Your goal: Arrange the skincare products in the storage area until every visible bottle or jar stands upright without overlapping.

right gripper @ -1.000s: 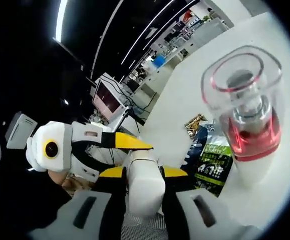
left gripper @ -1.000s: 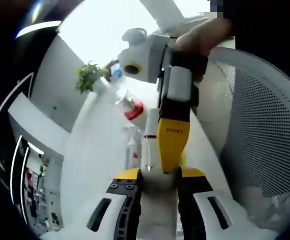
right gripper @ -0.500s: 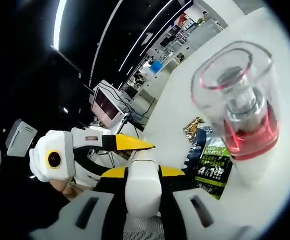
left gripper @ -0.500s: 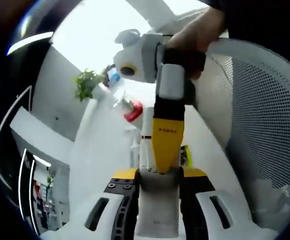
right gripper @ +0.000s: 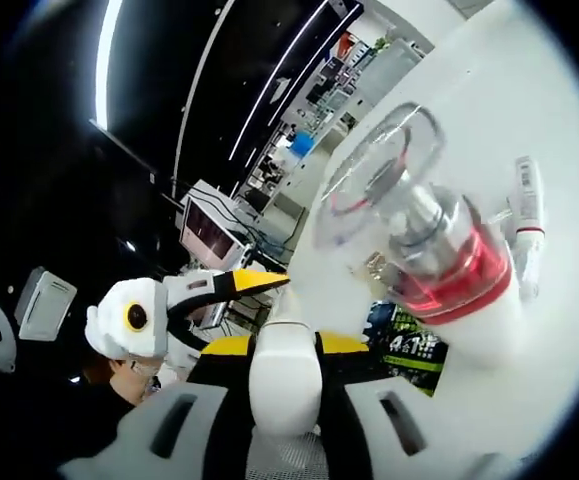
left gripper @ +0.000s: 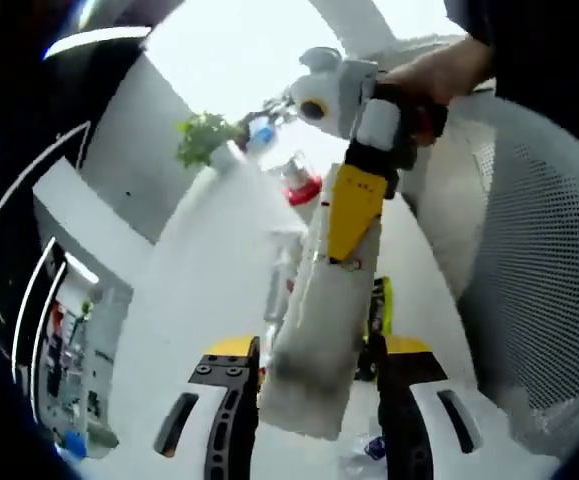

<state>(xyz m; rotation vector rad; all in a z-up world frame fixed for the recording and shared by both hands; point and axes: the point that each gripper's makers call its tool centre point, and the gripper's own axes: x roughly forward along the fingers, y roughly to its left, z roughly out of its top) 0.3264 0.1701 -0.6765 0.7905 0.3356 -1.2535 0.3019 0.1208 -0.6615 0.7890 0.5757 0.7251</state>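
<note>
White counter, dim office beyond; 2 grippers sharing 1 white tube.

Clamped at opposite ends: left gripper (left gripper: 309, 375) shut on the broad crimped end of the white tube (left gripper: 314, 340), right gripper (right gripper: 284, 385) closed on its narrow capped end, with the tube held tilted above the counter (left gripper: 209, 290). Likely light, soft-walled and smooth, so apt to buckle or slip under a hard squeeze; best gripped near the stiff cap or shoulder. Red-collared bottle (right gripper: 439, 270) with clear domed cap standing close on the right, hard and probably brittle, top-heavy, easy to knock. Slim white tube (right gripper: 529, 215) lying flat past it. Green-printed sachet (right gripper: 409, 345) flat under the jaws. Open counter towards the potted plant (left gripper: 204, 140); perforated white wall (left gripper: 539, 260) crowding 1 side.
</note>
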